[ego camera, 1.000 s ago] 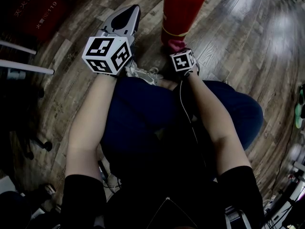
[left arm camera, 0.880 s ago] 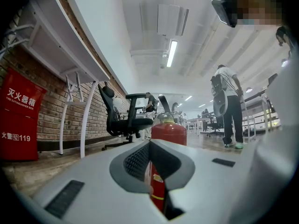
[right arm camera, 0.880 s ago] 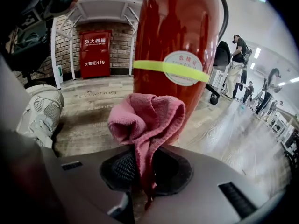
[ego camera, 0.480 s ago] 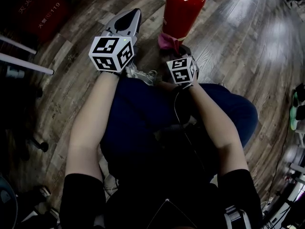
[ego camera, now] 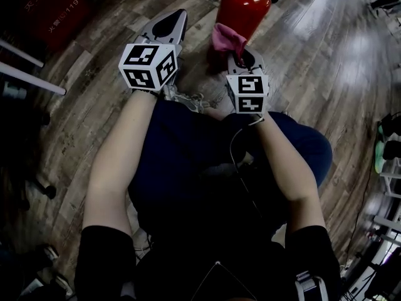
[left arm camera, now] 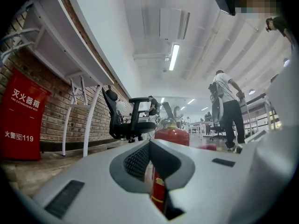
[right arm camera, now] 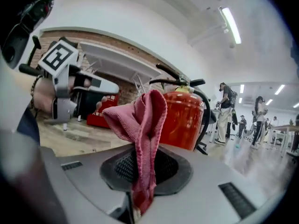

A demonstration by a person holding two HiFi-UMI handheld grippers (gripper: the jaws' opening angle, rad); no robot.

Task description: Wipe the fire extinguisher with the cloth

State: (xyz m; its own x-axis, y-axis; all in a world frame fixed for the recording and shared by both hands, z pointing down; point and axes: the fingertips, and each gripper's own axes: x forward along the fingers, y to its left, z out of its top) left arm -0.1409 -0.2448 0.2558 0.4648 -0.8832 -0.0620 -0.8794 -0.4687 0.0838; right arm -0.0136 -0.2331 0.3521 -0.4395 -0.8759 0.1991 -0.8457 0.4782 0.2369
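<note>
Cloth (right arm camera: 142, 120): pink, soft napped fabric, matt. Extinguisher (right arm camera: 184, 120): red body, smooth and glossy, looks like painted metal. Left gripper (left arm camera: 149, 146) and right gripper (right arm camera: 140, 157): smooth matt grey plastic shells; dark pads (right arm camera: 122, 166) with a fine mesh texture. Floor (ego camera: 313, 49): wood-grain planks, light sheen. Wall (left arm camera: 56, 106): rough brick.

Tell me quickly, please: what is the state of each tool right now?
The left tool is closed, holding nothing.
The right tool is closed on the pink cloth.
</note>
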